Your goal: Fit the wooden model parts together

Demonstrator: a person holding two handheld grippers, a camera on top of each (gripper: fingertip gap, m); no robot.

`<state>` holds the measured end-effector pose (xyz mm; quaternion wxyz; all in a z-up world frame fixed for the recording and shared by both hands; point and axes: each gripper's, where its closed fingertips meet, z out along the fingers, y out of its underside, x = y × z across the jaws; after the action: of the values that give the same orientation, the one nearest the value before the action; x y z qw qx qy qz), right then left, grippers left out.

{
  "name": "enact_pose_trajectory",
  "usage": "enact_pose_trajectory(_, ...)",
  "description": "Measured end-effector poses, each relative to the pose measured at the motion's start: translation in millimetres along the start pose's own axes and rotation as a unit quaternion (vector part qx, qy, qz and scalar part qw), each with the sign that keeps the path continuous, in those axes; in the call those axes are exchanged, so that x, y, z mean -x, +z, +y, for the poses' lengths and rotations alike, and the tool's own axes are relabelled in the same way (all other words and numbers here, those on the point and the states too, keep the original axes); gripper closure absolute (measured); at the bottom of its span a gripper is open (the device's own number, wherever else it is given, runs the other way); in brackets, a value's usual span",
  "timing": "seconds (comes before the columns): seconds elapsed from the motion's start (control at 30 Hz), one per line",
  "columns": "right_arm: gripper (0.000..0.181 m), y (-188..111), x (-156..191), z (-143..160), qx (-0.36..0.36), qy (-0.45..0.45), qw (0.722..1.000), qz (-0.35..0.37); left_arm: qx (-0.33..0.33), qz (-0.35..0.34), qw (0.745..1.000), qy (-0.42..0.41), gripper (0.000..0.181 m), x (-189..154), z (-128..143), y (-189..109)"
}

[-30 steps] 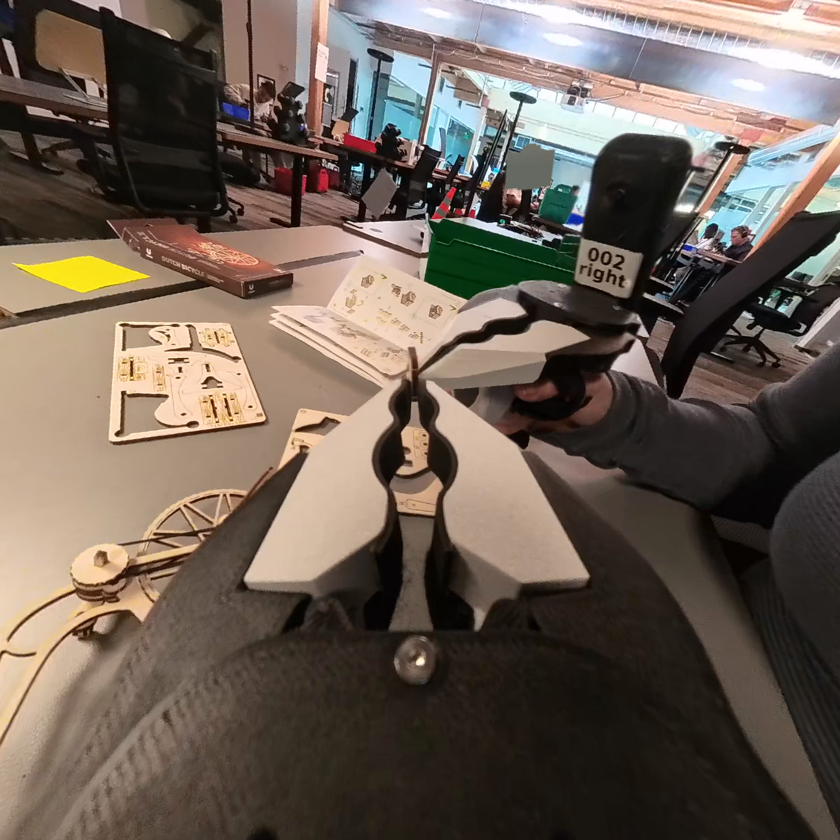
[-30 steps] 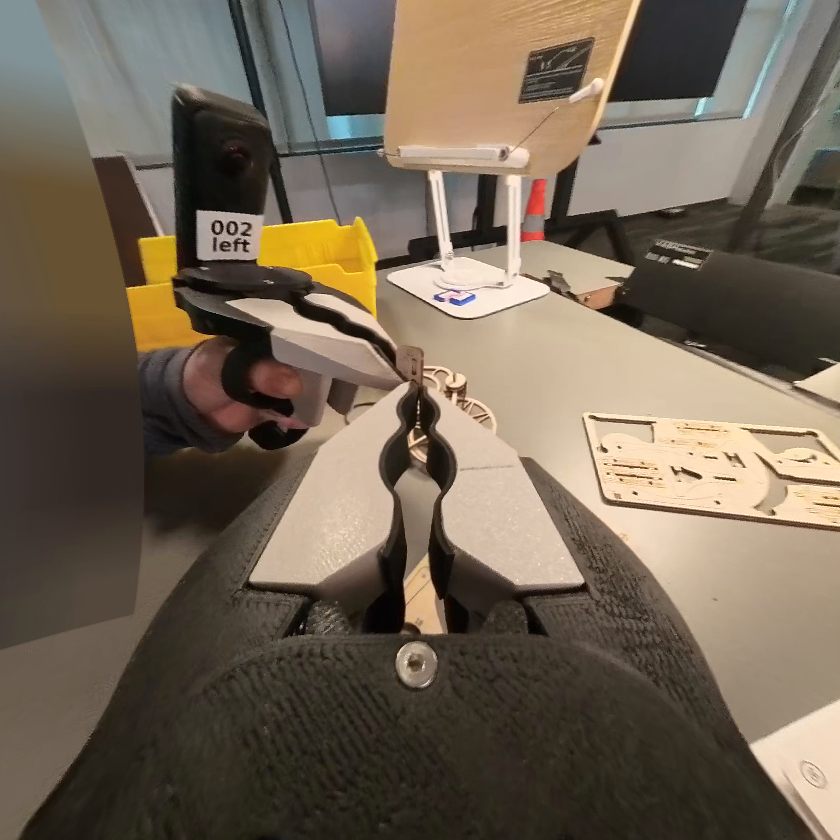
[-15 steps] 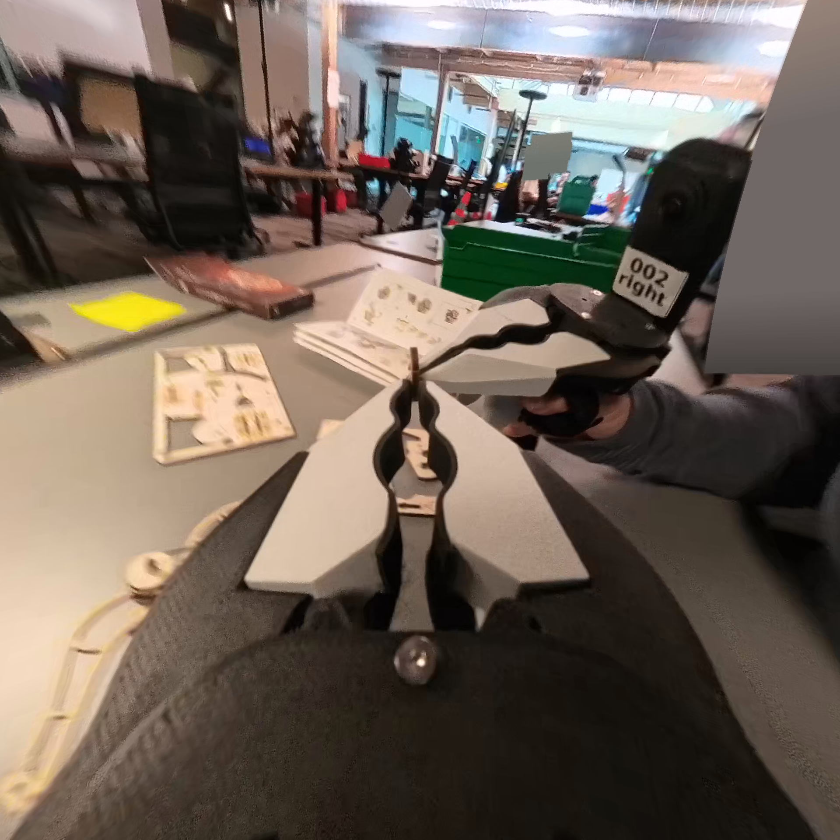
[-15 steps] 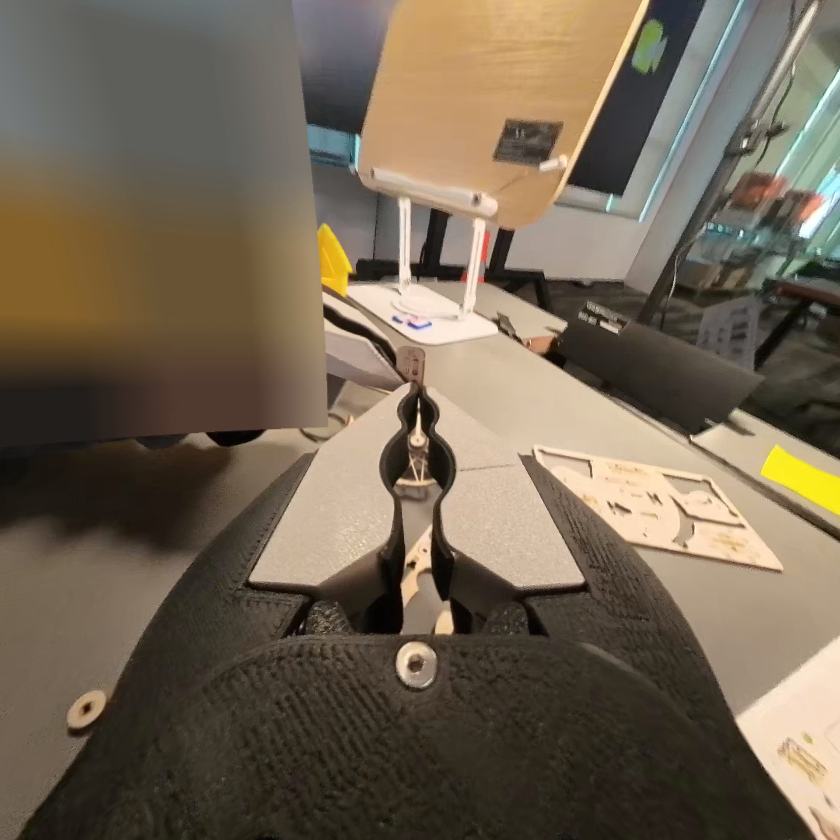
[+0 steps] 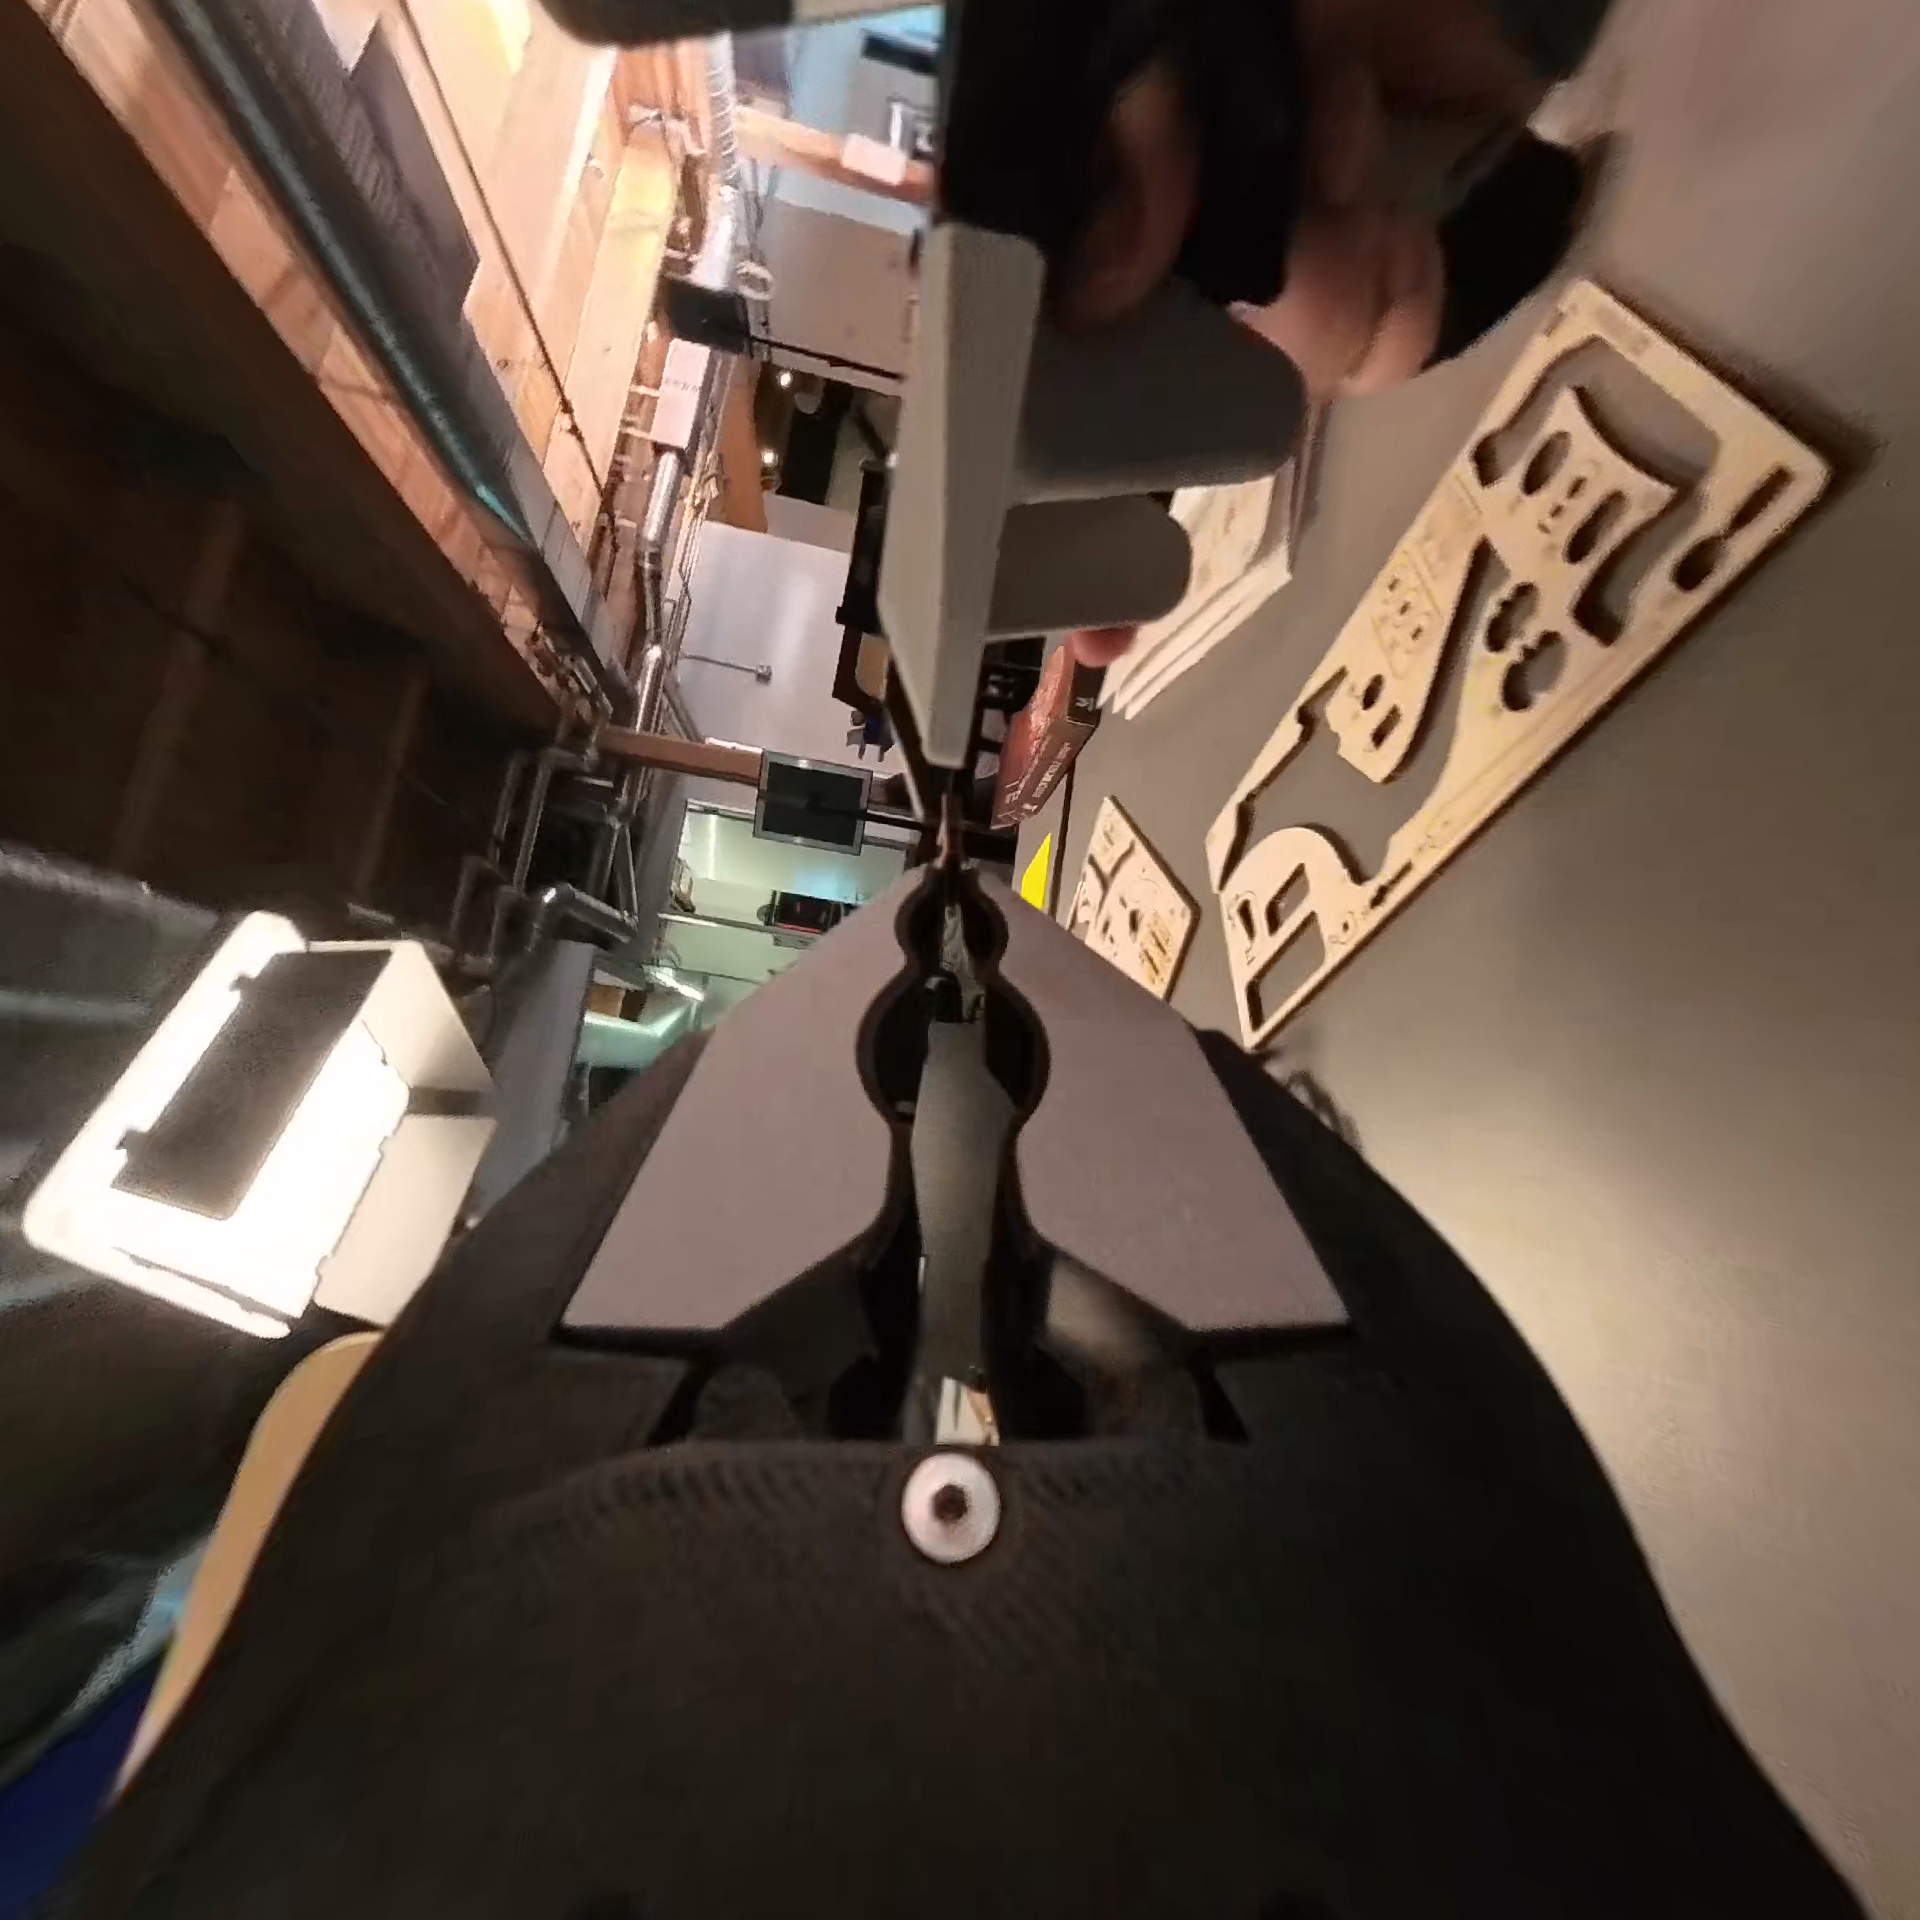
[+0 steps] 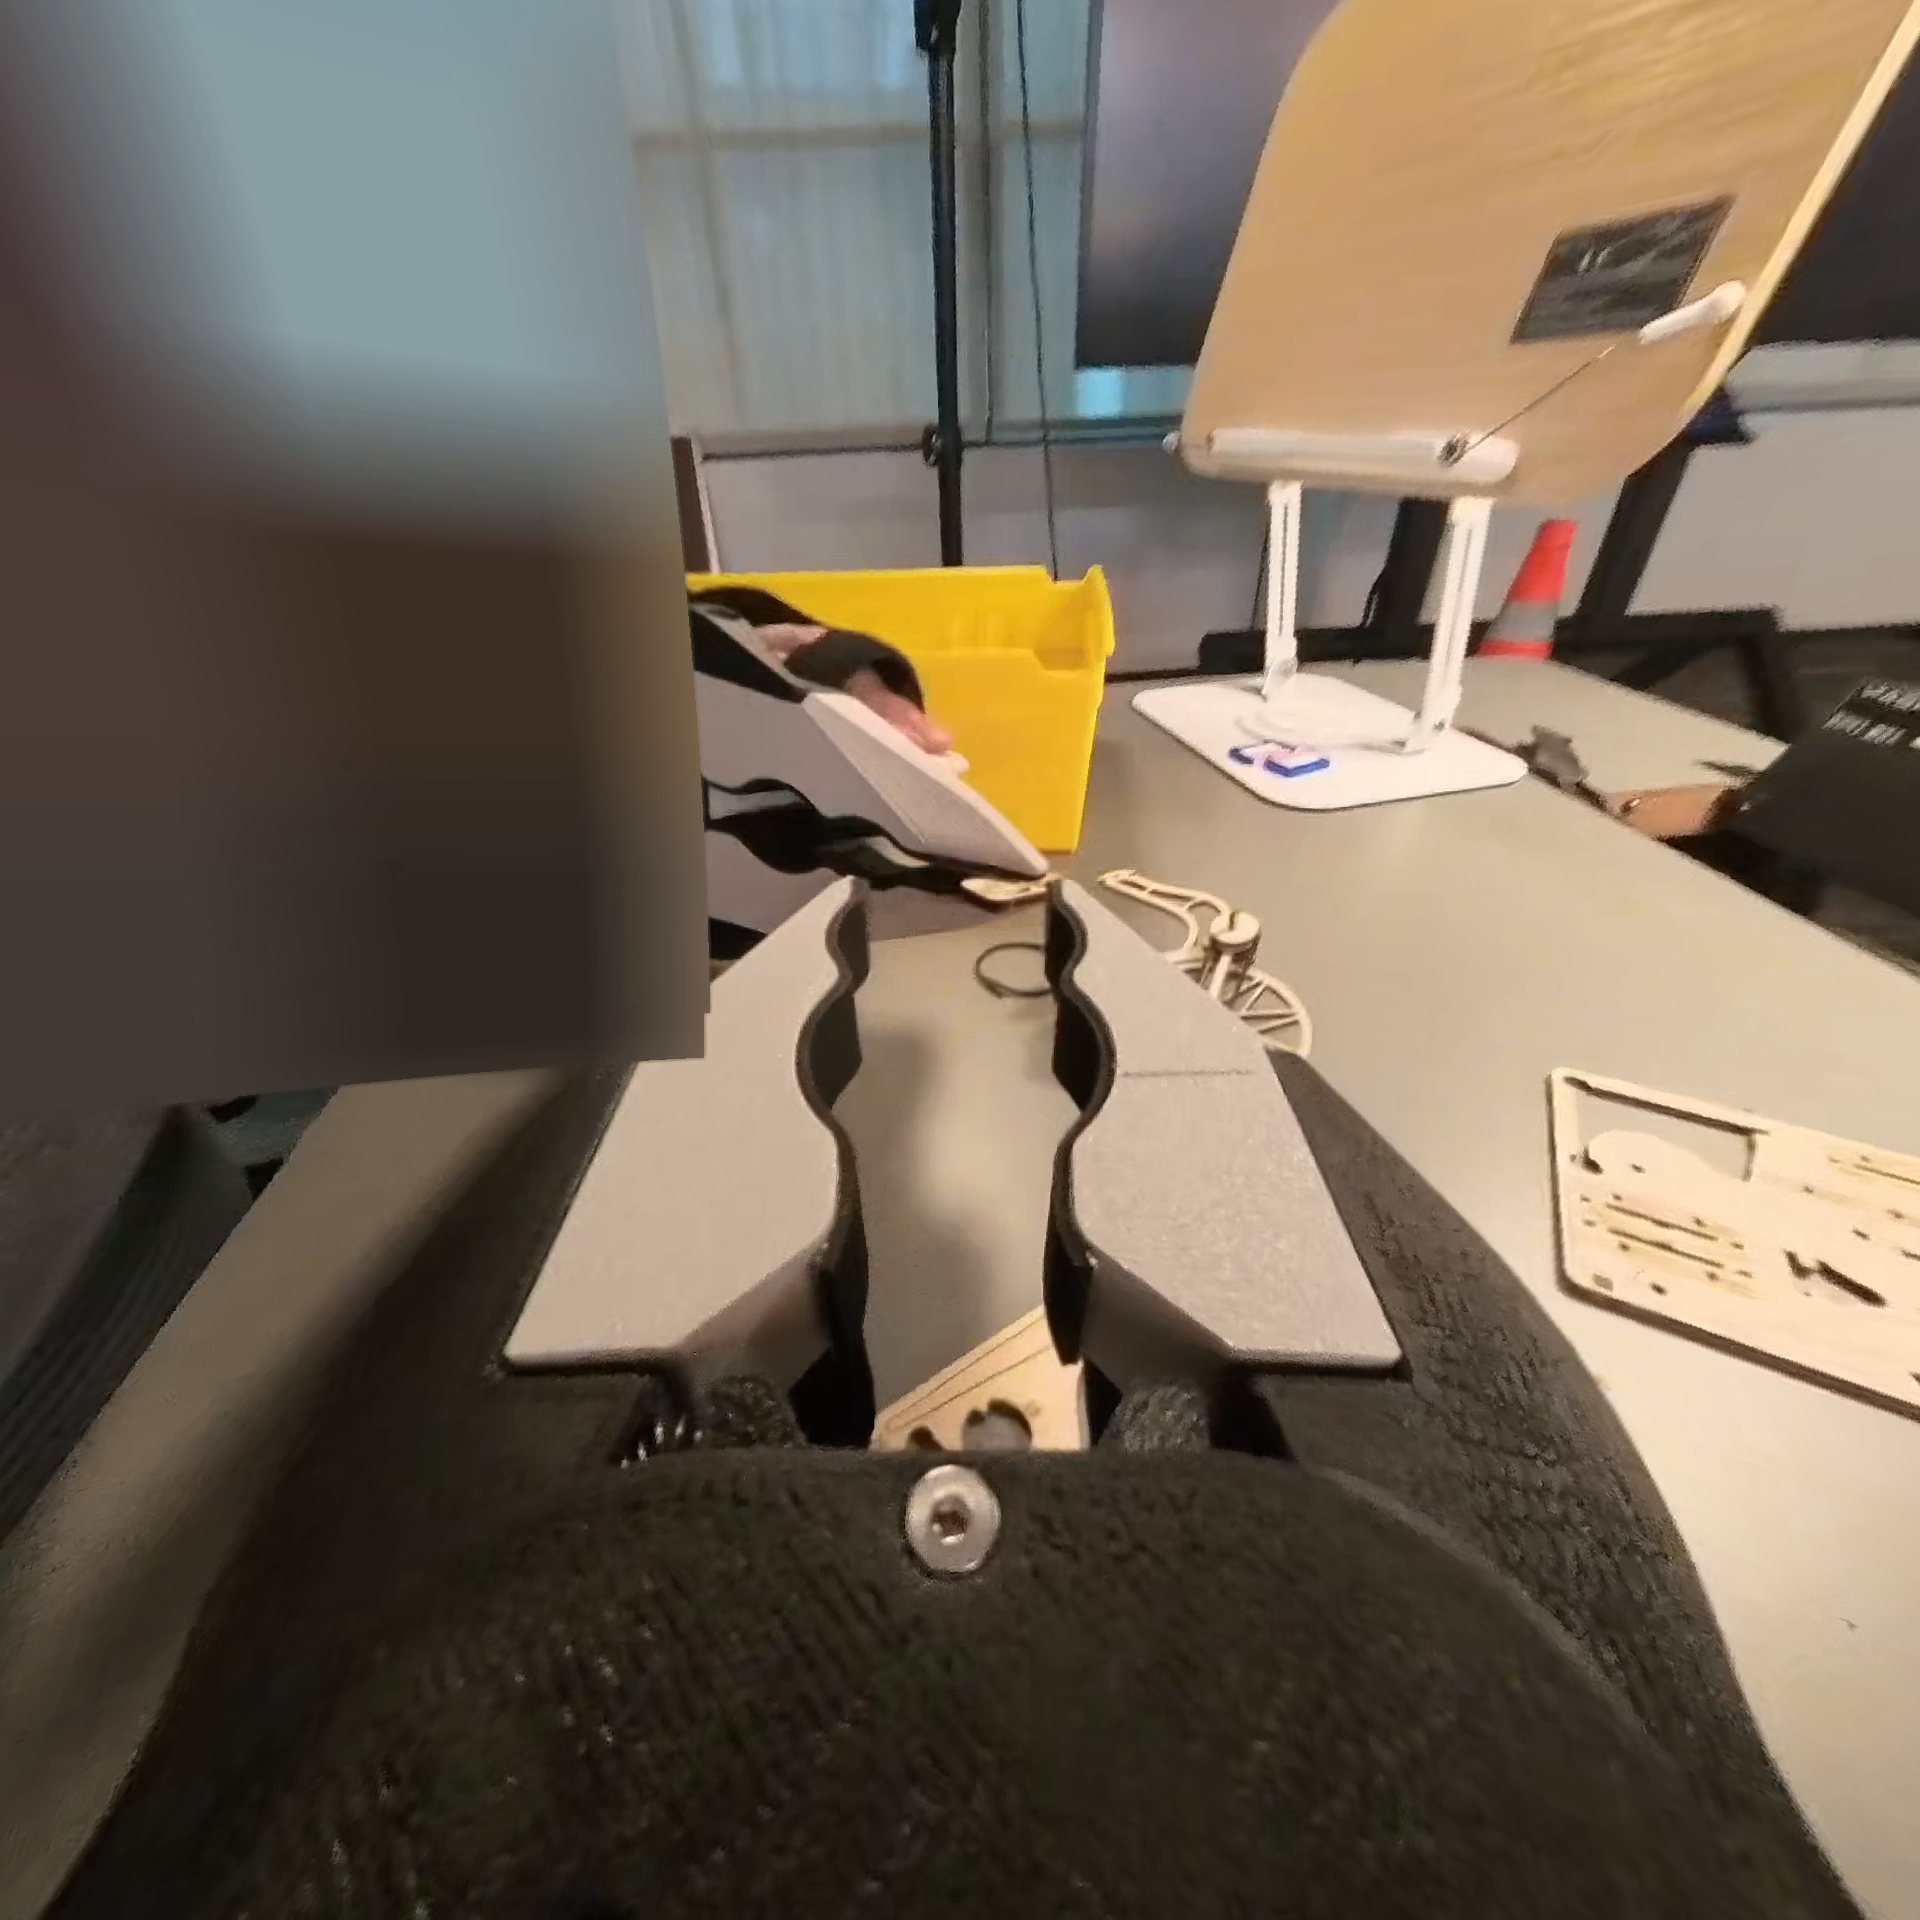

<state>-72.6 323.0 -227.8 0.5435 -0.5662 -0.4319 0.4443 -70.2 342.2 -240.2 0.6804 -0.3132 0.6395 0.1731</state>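
Observation:
My left gripper (image 5: 948,881) is rolled on its side and shut on a small thin wooden part (image 5: 948,831), seen edge-on at its tips. In the right wrist view the left gripper (image 6: 1023,868) holds that flat part (image 6: 1000,891) level, just above the table and just beyond my right fingertips. My right gripper (image 6: 954,909) is open and empty, its jaws wide apart. From the left wrist view it (image 5: 940,753) points tip to tip at the held part. A partly built wooden wheel-and-frame model (image 6: 1221,961) lies on the table past the right finger.
Punched wooden sheets lie on the grey table (image 6: 1455,935): one at the right (image 6: 1745,1226), one under my right gripper (image 6: 997,1392), two more in the left wrist view (image 5: 1507,665) (image 5: 1138,914). A small black ring (image 6: 1013,971), yellow bin (image 6: 997,675), board stand (image 6: 1340,738) and booklet (image 5: 1216,582) are around.
My right gripper has opened and let go of the small part that both grippers held. My left gripper has rolled onto its side and still holds the part.

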Motion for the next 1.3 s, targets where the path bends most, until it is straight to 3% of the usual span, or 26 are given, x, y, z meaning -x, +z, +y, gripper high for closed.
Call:
enact_pose_trajectory(0.37, 0.152, -1.8, 14.6, 28.3, 0.116, -0.040, 0.992, -0.034, -0.024, 0.048, 0.990, 0.132, 0.180, -31.2, -17.2, -4.5)
enact_pose_trajectory(0.73, 0.154, 3.7, 22.8, 65.3, 0.237, -0.125, 0.963, -0.030, -0.035, 0.092, 0.967, 0.236, 0.181, -62.7, -9.2, -20.0)
enact_pose_trajectory(1.03, 0.155, 9.1, 26.8, 92.6, 0.302, -0.145, 0.941, -0.039, -0.059, 0.129, 0.954, 0.264, 0.180, -86.4, -8.8, -26.9)
enact_pose_trajectory(1.3, 0.163, 6.2, 25.1, 98.8, 0.320, -0.154, 0.934, -0.039, -0.057, 0.144, 0.950, 0.272, 0.179, -94.4, -7.1, -26.4)
